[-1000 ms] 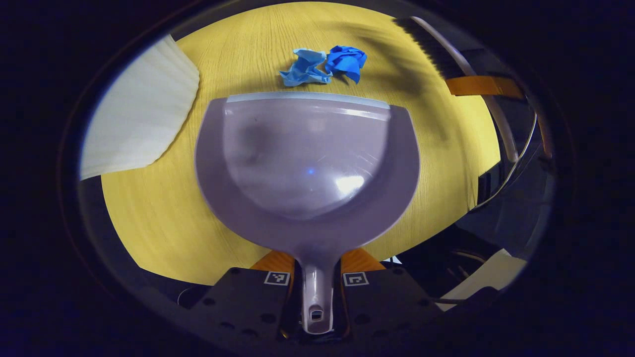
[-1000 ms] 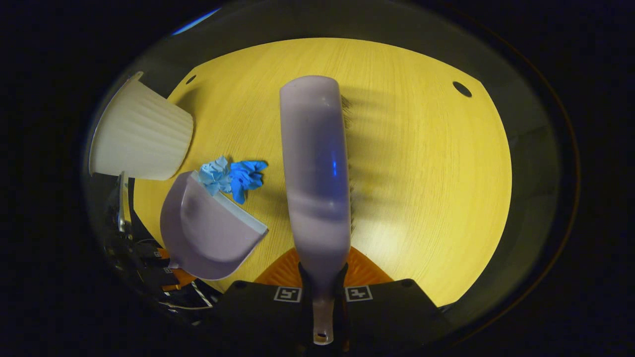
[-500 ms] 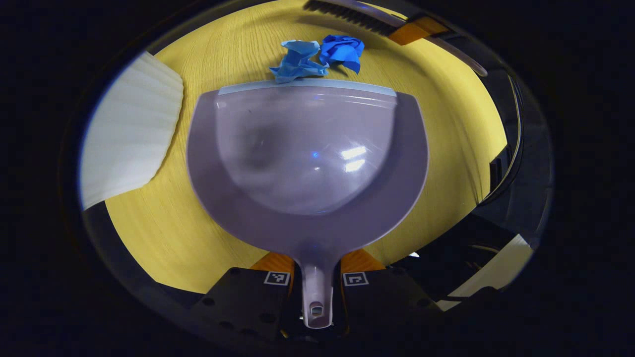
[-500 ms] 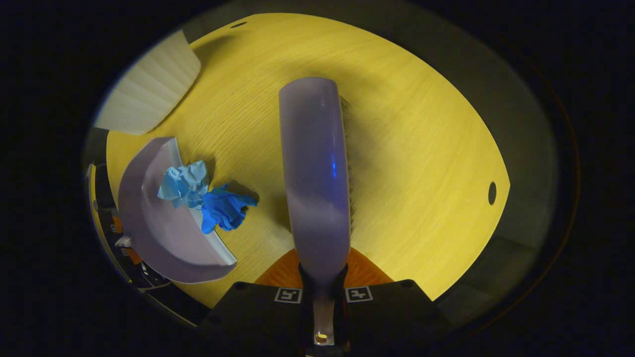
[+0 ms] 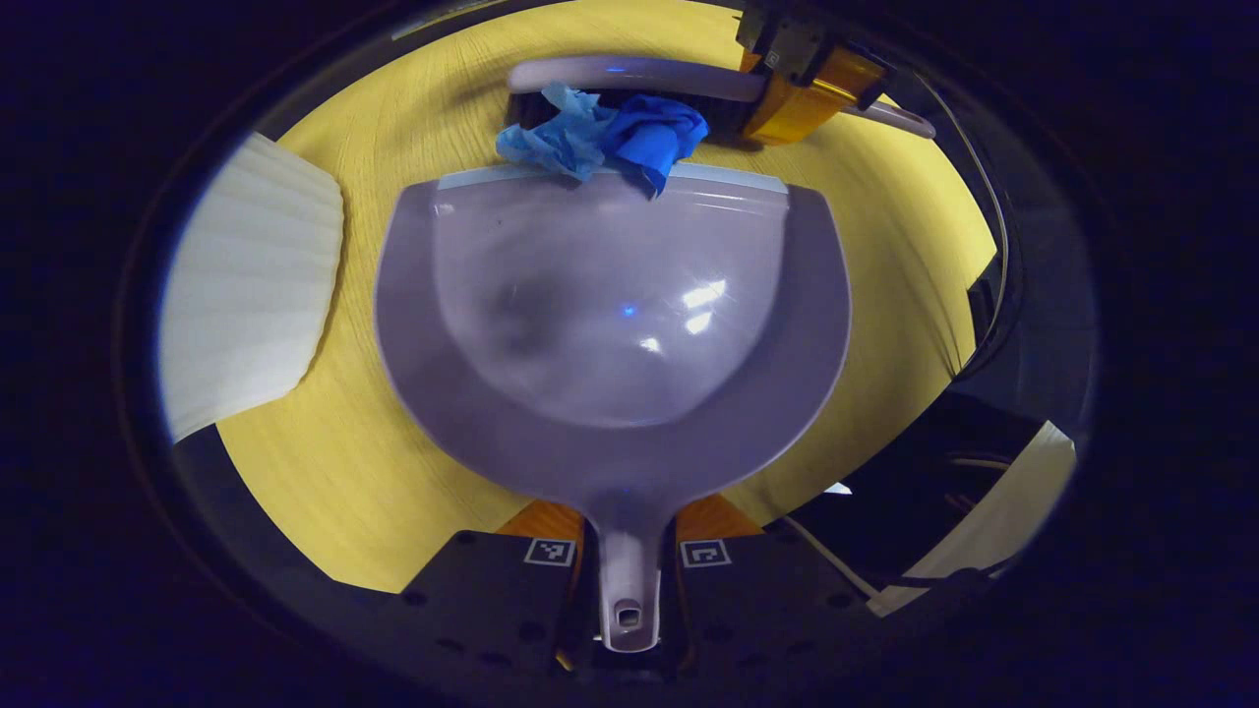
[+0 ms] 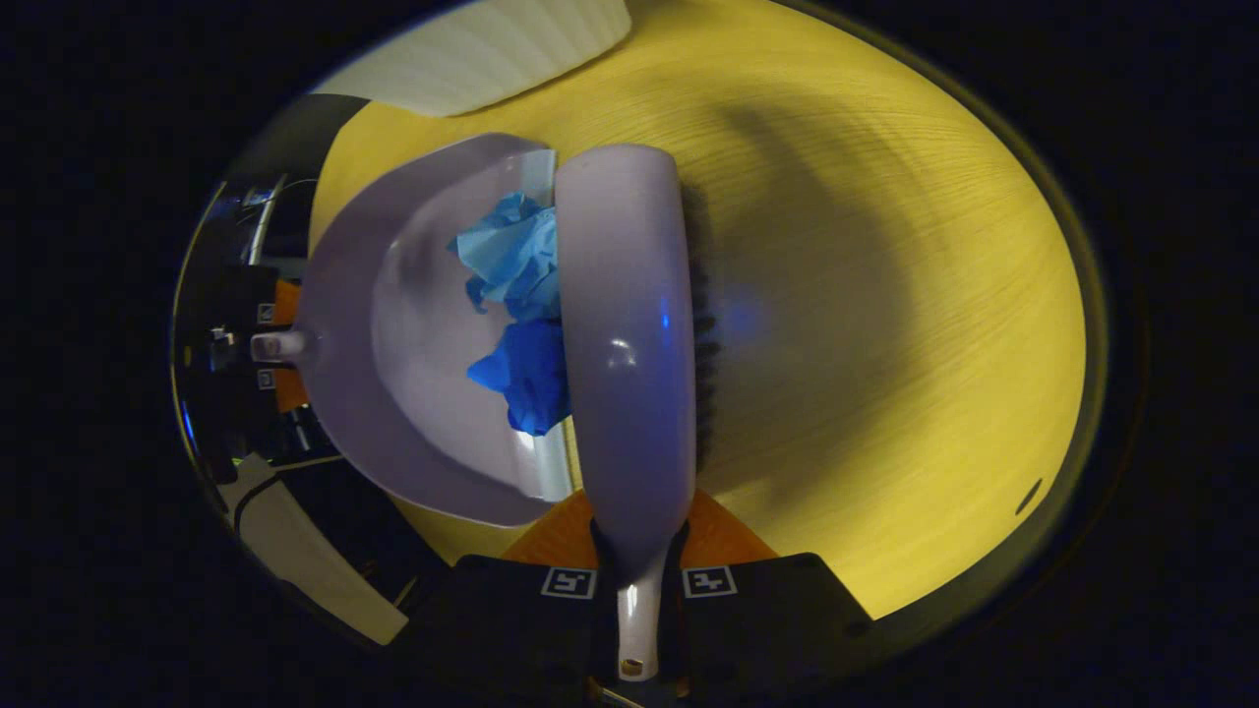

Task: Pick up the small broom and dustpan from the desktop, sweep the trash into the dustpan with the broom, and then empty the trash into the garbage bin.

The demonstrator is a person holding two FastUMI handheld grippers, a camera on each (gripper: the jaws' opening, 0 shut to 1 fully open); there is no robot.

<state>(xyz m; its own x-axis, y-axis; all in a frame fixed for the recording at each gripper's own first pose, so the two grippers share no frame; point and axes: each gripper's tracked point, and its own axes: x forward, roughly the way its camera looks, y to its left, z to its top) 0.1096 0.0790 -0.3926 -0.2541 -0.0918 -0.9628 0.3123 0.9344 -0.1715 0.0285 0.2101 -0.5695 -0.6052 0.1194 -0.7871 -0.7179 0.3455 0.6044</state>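
Right gripper view: right tongs (image 6: 637,582) clamp broom (image 6: 629,334), left tongs (image 5: 629,553) clamp dustpan (image 5: 610,324); trash (image 6: 521,305) at frame centre-left on pan lip, push it deeper, lip flat on desk (image 6: 885,295).

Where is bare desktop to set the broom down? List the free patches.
Free: the wide yellow wooden desktop on the bristle side of the lilac plastic broom. Crowded: the lilac plastic dustpan, its lip carrying crumpled blue paper trash, with the white ribbed garbage bin alongside.
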